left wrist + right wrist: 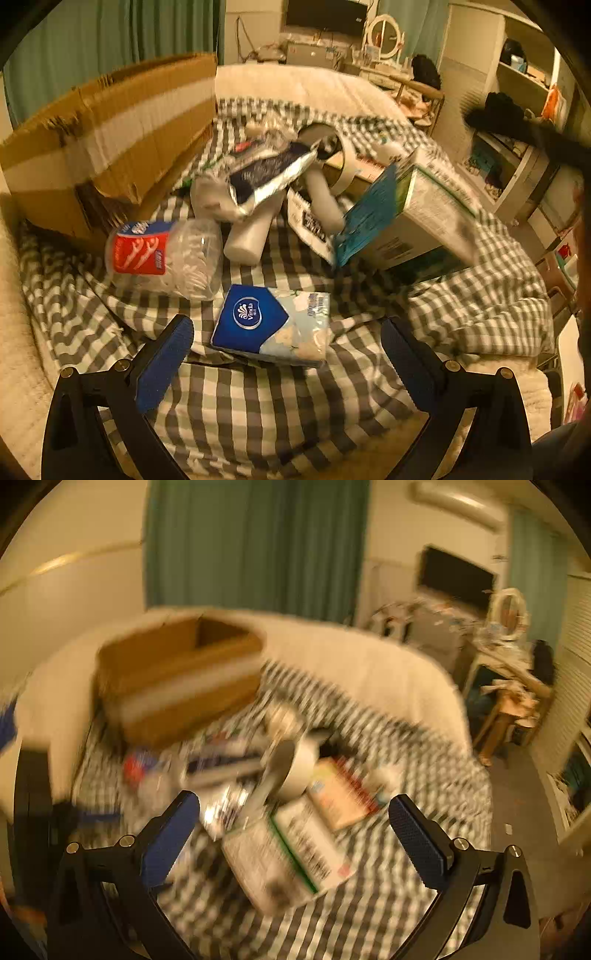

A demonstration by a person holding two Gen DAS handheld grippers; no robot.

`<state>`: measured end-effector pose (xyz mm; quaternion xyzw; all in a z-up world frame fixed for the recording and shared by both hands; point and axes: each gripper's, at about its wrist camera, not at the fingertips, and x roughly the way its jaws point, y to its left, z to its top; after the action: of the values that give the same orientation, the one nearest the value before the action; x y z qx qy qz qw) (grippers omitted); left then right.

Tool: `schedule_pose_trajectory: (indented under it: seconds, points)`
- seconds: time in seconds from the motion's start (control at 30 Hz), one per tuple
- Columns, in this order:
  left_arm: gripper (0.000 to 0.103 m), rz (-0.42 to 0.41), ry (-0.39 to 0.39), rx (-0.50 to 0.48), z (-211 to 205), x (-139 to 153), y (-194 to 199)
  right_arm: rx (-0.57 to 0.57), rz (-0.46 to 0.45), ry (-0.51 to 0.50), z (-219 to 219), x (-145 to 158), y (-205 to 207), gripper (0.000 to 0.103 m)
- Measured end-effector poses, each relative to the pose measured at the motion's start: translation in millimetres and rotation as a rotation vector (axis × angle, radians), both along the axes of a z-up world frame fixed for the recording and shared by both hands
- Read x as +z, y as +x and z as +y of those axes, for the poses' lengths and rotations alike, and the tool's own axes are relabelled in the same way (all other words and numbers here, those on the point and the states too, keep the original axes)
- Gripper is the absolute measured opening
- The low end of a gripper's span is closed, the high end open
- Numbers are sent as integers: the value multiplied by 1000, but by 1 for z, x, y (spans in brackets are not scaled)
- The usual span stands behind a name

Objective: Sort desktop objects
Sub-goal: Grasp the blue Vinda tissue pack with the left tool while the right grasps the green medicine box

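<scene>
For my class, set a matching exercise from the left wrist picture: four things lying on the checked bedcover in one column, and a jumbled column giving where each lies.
Things
1. tissue pack
2. cardboard box
3. cotton swab tub
4. white bottle

Places
A. at the far left, on its side by the green curtain
B. nearest the camera, between the fingers of the open left gripper
C. in the middle of the pile, partly under a crumpled foil bag
D. left of centre, just in front of the box, showing a red label

Pairs: 1-B, 2-A, 3-D, 4-C
</scene>
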<state>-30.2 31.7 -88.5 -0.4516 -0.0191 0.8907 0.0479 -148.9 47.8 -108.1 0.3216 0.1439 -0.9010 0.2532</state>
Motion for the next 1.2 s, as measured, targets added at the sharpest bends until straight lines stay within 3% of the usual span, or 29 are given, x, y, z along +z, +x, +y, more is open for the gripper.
schedule_pose_trajectory:
  seconds: [0.13,0.2,0.4,0.6,0.63,0.67,0.7,0.73,0.97,1.2]
  points:
    - [103,-23,-23,8,1,-12,-11,100,-2,236,-16,-38,3,103]
    - [103,-41,-53,16,1,-18,-13,98,2,279,-15,-48,-1,103]
    - [103,-101,-66,27,-6,-41,-25,73,-39,257,-7,-56,-21,103]
    - [103,-100,-63,6,-7,-46,-28,85,-93,244,-16,-76,-22,103]
    - [95,-89,-55,8,-8,-46,-28,81,-89,252,-17,-77,-21,102]
    - [78,-75,-48,7,-9,-45,-27,70,-85,264,-18,-76,-21,102]
    - [77,-70,-41,3,-11,-45,-20,56,-67,273,-19,-75,-20,94]
    - [77,-68,-38,1,-12,-44,-19,53,-52,273,-20,-73,-19,89]
    - [77,-53,6,14,-24,-30,-13,-46,-77,218,1,-64,-16,88]
    - [76,46,32,60,-35,1,6,-186,-17,75,28,-20,1,85]
